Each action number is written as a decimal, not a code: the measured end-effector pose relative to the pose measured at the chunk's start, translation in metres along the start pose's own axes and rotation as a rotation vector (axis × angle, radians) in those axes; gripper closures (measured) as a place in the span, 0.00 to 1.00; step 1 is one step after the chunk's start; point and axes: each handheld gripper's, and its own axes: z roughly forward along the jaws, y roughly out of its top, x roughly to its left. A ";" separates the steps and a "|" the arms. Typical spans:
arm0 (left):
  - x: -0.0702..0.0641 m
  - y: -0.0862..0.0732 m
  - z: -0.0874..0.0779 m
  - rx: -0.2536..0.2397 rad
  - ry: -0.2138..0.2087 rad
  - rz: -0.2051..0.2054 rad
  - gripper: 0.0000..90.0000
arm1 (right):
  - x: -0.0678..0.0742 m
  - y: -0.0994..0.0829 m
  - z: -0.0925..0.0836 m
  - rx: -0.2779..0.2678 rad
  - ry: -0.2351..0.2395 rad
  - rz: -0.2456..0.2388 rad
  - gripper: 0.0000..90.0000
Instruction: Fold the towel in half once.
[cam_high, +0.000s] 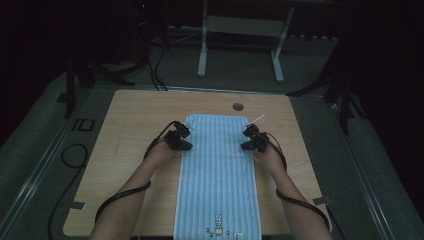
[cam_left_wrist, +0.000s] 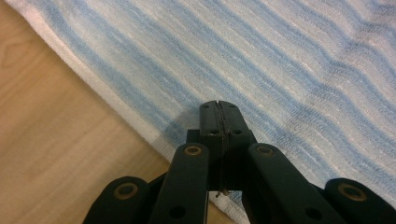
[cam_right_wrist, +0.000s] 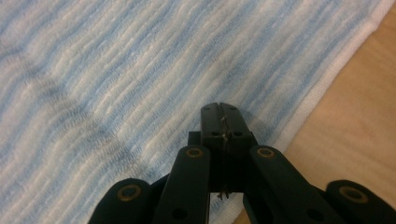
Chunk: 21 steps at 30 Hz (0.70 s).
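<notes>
Towel (cam_high: 218, 175), pale blue with darker blue stripes, lies flat and lengthwise down the middle of the wooden worktop (cam_high: 130, 125), its near end reaching the worktop's front edge, where a small rabbit figure (cam_high: 218, 221) is printed. The far end stops short of a round hole (cam_high: 238, 106) in the worktop.

The left tool (cam_high: 186, 131) sits at the towel's left long edge, near the far corner, with the person's left hand (cam_high: 162, 152) behind it. In the left gripper view the left tool (cam_left_wrist: 219, 103) has its jaws pressed fully together, with nothing between them; the tips hang over the striped cloth just inside its white hem, bare wood showing to the side.

The right tool (cam_high: 248, 134) is at the towel's right long edge, level with the other and well apart from it, the right hand (cam_high: 267, 157) behind it. In the right gripper view the right tool (cam_right_wrist: 220, 105) is likewise closed tight on nothing, its tips over the cloth just beside the hem.

Black cables (cam_high: 117, 200) trail back from both tools along the forearms.
</notes>
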 end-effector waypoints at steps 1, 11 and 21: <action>-0.001 -0.002 -0.001 -0.003 -0.005 -0.006 1.00 | 0.002 -0.003 -0.001 -0.005 0.000 0.010 0.99; -0.016 -0.020 -0.009 -0.009 -0.050 0.026 1.00 | 0.022 -0.027 -0.011 -0.025 0.004 -0.021 0.97; -0.037 -0.033 -0.016 0.010 -0.076 0.053 1.00 | 0.035 -0.054 -0.022 -0.046 0.046 -0.019 0.95</action>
